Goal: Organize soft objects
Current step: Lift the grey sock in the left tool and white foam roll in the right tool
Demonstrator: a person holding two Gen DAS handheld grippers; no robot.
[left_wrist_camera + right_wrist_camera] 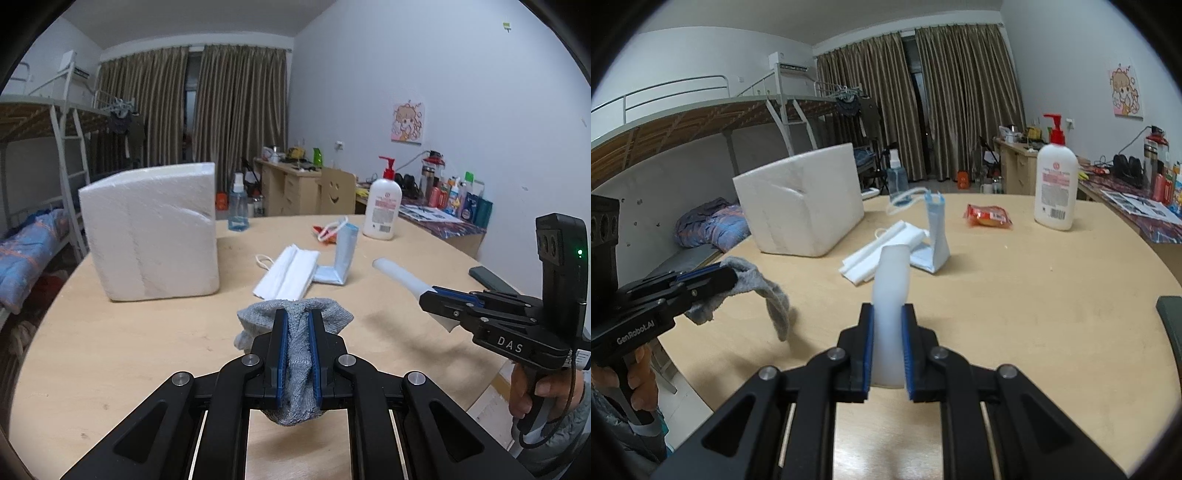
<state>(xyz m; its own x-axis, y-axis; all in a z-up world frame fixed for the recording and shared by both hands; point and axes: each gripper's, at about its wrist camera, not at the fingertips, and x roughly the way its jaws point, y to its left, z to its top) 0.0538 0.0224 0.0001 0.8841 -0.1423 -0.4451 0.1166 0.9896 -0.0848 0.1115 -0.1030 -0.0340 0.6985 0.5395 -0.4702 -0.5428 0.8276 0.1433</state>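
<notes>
My left gripper (297, 314) is shut on a grey sock (295, 354) and holds it above the round wooden table (147, 343); the sock also hangs from it in the right wrist view (768, 291). My right gripper (888, 308) is shut on a white soft tube-like object (890, 284), seen from the side in the left wrist view (402, 277). A white folded mask (288, 273) and a blue folded mask (340, 262) lie mid-table, ahead of both grippers.
A white foam box (151, 229) stands at the left back. A lotion pump bottle (382, 206), a spray bottle (238, 203) and a red snack packet (990, 216) stand further back. A dark phone (491, 278) lies at the right edge.
</notes>
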